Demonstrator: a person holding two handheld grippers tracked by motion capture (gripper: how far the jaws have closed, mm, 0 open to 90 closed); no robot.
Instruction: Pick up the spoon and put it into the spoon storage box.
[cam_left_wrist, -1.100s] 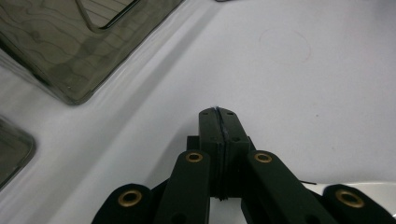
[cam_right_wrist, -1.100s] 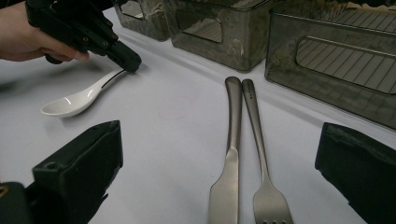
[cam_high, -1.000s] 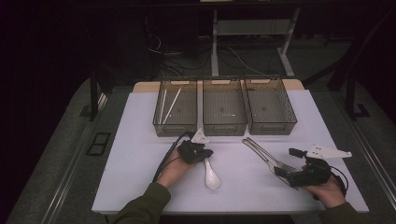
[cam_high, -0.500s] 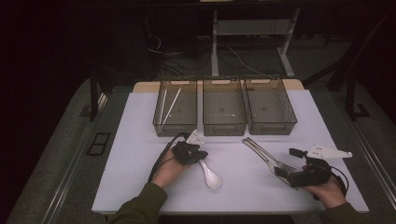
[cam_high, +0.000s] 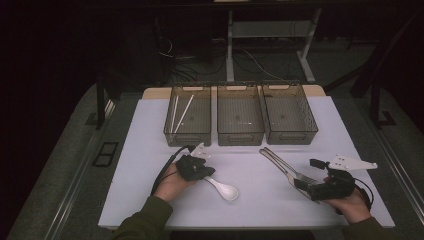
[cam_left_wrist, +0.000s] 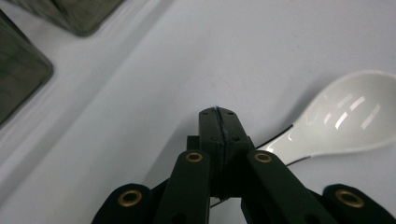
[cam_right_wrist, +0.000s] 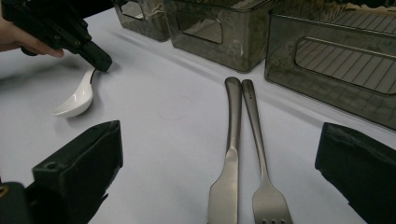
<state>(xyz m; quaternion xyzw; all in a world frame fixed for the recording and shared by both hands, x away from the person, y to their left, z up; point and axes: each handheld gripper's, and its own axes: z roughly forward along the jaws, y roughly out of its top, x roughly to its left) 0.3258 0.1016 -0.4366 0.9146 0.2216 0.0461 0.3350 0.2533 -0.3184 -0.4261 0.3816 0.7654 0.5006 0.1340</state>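
Spoon (cam_high: 225, 188) first: it was a white ceramic soup spoon lying on the white table (cam_high: 140, 150), bowl end pointing toward the right side of the high view, and the left gripper (cam_high: 202, 172) had its jaws pinched fully together on the handle end. In the left gripper view you could see the two black jaws pressed flat against each other with the handle slipping in at their base, so it looked like a grip on the spoon (cam_left_wrist: 348, 116), though exactly how much of the handle was caught was hard to tell. The right gripper view agreed: the left gripper's tip (cam_right_wrist: 100, 60) sat right on the top of the spoon (cam_right_wrist: 77, 100) handle. The right gripper (cam_high: 306, 183) was resting on the table near the right front corner, jaws spread wide with nothing pressed between them. A metal knife (cam_right_wrist: 229, 154) and fork (cam_right_wrist: 261, 163) lay side by side just in front of it, handles pointing toward the bins, and their business ends reached into the gap between the open jaws without touching either one. At the back of the table sat three smoky see-through bins in a row; the left bin (cam_high: 188, 134) had a couple of pale chopsticks (cam_high: 181, 113) in it.
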